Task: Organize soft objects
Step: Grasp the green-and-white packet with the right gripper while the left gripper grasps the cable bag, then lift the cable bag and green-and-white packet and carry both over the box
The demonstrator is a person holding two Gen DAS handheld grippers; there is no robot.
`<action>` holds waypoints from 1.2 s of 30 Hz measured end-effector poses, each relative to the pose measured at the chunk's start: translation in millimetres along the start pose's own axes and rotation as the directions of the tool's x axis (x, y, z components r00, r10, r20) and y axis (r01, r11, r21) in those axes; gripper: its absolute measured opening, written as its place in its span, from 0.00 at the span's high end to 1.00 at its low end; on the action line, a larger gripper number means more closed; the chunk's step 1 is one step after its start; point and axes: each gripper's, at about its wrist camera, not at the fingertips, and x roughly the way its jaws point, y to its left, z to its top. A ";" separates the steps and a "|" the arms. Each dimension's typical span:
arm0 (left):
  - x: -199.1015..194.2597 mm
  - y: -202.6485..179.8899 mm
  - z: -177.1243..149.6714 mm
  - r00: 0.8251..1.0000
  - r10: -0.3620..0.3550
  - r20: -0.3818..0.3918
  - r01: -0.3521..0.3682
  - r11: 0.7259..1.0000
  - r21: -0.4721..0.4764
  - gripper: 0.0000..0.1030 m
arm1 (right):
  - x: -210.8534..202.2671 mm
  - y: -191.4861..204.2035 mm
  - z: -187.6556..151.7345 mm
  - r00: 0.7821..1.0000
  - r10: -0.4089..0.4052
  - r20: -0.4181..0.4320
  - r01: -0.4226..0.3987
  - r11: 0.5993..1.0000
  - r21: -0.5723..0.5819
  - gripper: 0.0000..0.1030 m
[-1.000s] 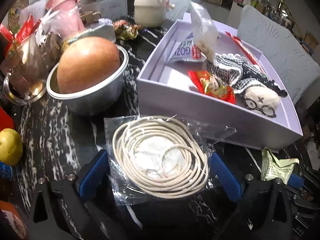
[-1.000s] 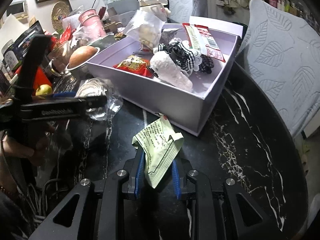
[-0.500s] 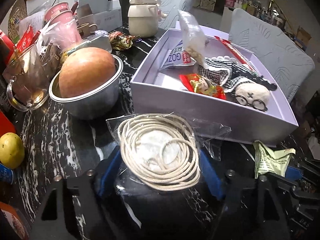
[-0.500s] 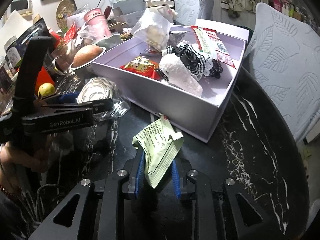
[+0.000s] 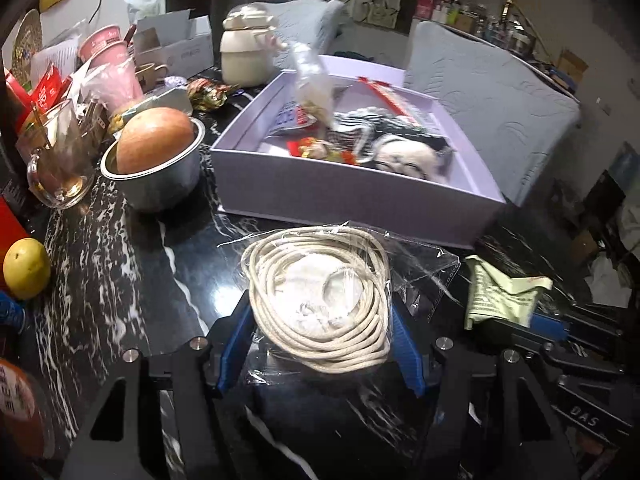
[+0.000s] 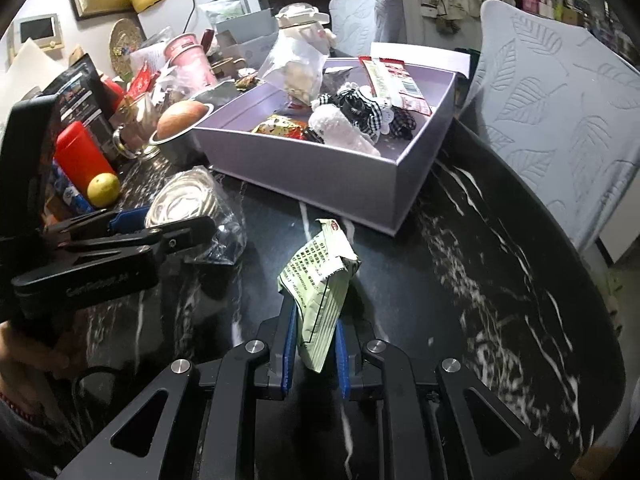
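My left claw (image 5: pixel 320 344) is clamped on the bagged rope coil (image 5: pixel 320 300), held just short of the lavender box (image 5: pixel 360 196). My right claw (image 6: pixel 314 344) pinches a crumpled green packet (image 6: pixel 320 276) — its print's unreadable, and the box contents blur.

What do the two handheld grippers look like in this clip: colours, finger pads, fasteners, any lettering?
Both are matte black frames with triangular cut-outs and round silver fasteners. The left gripper and right gripper carry blue pads on the inner finger faces. Pale embossed lettering runs along the left gripper's side in the right wrist view, too blurred to read. A bare hand grips its handle, with a dark cable looped below.
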 end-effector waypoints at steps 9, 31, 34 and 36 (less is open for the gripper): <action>-36.6 -15.0 -19.8 0.999 -0.027 0.034 0.026 0.999 0.029 0.39 | -26.8 13.2 -24.4 0.999 0.026 0.035 -0.027 0.999 0.021 0.84; -121.1 -54.7 -32.9 0.980 -0.098 0.176 0.076 0.989 0.128 0.39 | -118.8 31.4 -56.8 0.983 -0.013 0.182 0.007 0.999 0.032 0.84; -132.5 -59.1 -23.6 0.972 -0.107 0.208 0.077 0.986 0.147 0.39 | -133.3 34.8 -49.5 0.975 -0.021 0.221 0.021 1.000 0.004 0.84; -140.2 -63.6 -16.4 0.965 -0.107 0.239 0.066 0.983 0.171 0.39 | -142.6 36.9 -40.9 0.969 -0.024 0.247 0.029 0.999 -0.016 0.84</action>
